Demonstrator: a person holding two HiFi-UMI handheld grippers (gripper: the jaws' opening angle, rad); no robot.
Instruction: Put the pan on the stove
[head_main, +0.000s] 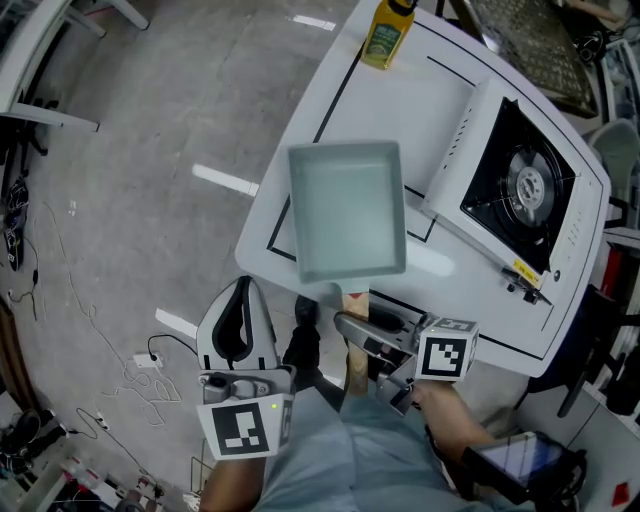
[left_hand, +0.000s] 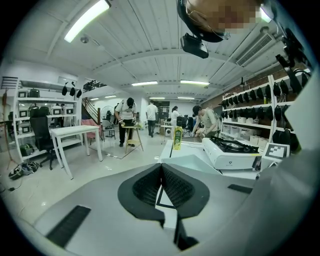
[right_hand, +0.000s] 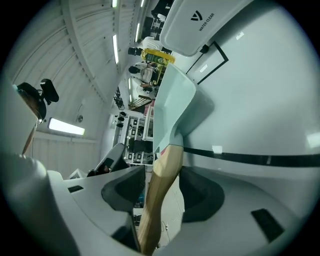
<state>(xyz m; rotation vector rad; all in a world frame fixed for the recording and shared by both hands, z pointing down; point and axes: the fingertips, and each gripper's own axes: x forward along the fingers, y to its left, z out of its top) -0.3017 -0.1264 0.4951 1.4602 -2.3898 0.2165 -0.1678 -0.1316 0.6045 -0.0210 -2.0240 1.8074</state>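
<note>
A square pale-green pan (head_main: 348, 210) sits over the near left part of the white table (head_main: 400, 90), its near edge overhanging. Its wooden handle (head_main: 355, 300) points back toward me. My right gripper (head_main: 365, 335) is shut on that handle (right_hand: 160, 190), which runs between the two dark pads; the pan (right_hand: 170, 105) stretches away ahead. The white stove (head_main: 520, 190) with a black burner stands on the table to the right of the pan, bare on top. My left gripper (head_main: 243, 285) hangs off the table's near left, shut and holding nothing (left_hand: 161, 167).
A yellow bottle (head_main: 388, 32) stands at the table's far edge. Cables (head_main: 140, 380) lie on the grey floor at left. Another white table (left_hand: 75, 132) and several people (left_hand: 127, 117) are farther back in the room; shelves (left_hand: 250, 120) line the right wall.
</note>
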